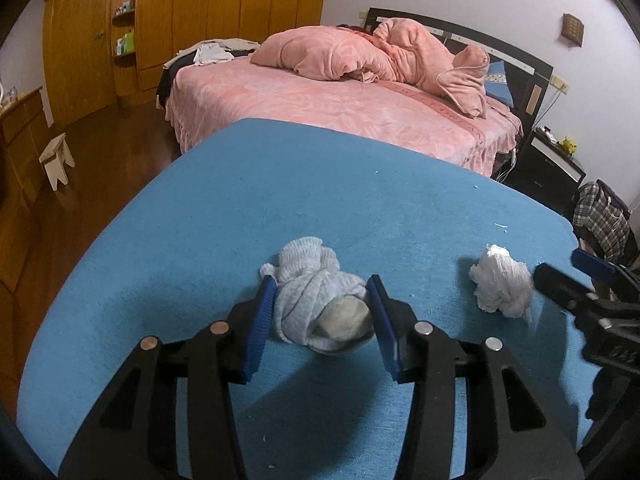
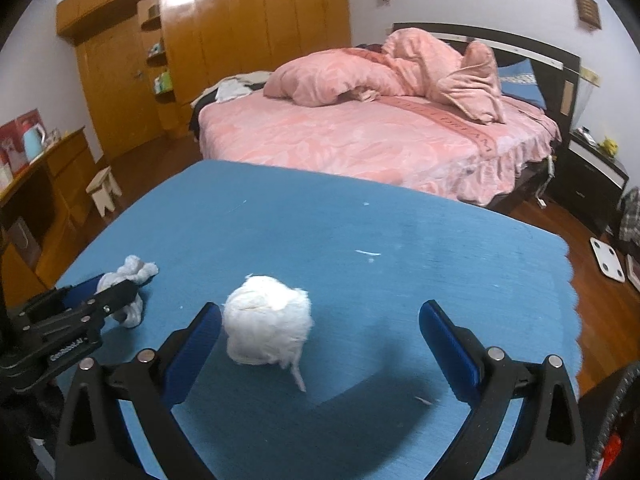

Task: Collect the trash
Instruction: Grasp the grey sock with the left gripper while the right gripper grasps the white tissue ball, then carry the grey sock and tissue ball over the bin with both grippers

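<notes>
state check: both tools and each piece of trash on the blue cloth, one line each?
left tool: closed on the grey wad, both pads touching it
grey wad: crumpled, gripped, lying on the blue cloth
right tool: open wide, nothing held
white wad: crumpled, loose on the cloth between the right tool's fingers, close to the left-hand one; contact unclear
paper scraps: loose on the cloth
</notes>
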`<state>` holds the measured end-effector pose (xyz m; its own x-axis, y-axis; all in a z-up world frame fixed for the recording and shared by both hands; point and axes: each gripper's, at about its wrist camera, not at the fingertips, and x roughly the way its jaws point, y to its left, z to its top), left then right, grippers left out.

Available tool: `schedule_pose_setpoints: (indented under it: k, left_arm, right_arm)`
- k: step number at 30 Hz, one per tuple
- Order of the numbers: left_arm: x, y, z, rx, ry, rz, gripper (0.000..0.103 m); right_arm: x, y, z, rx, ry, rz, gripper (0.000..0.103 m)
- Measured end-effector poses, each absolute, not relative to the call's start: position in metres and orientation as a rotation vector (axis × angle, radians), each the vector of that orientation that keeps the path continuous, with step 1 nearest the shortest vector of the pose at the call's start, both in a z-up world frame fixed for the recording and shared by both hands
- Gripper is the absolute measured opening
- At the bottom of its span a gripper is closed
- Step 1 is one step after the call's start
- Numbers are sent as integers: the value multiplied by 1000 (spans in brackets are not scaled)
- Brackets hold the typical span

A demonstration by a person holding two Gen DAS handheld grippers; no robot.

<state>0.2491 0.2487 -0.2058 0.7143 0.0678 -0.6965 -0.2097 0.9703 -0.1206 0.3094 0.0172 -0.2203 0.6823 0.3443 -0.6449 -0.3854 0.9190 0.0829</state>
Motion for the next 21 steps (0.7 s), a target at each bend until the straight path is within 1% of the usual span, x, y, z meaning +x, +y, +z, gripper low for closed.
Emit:
schedule_pose_setpoints:
  k: [2,4,8,11,15,18,21]
  left_arm:
    - [249,250,-208,-206,762,151,45]
    - [250,253,-210,-217,765,147,45]
    - [252,253,-212,-215,767,147,45]
    - [252,252,-212,-217,770,146,45]
    - [252,252,-212,-217,771,147,45]
    - [252,252,-212,-217,771,147,45]
    - [251,253,-213,-217,771,147,45]
  right_arm:
    - [314,24,-226,-67,735,423,97]
    - [314,26,-229,-70,750,431,91]
    - [315,30,-236,-66,779,461,84]
    - [313,36,-238,-78,789,499,72]
    - [313,43,-241,-76,811,529,50]
    - [310,44,-239,-72,807,539,44]
    - [310,42,-236,-57,799,538,43]
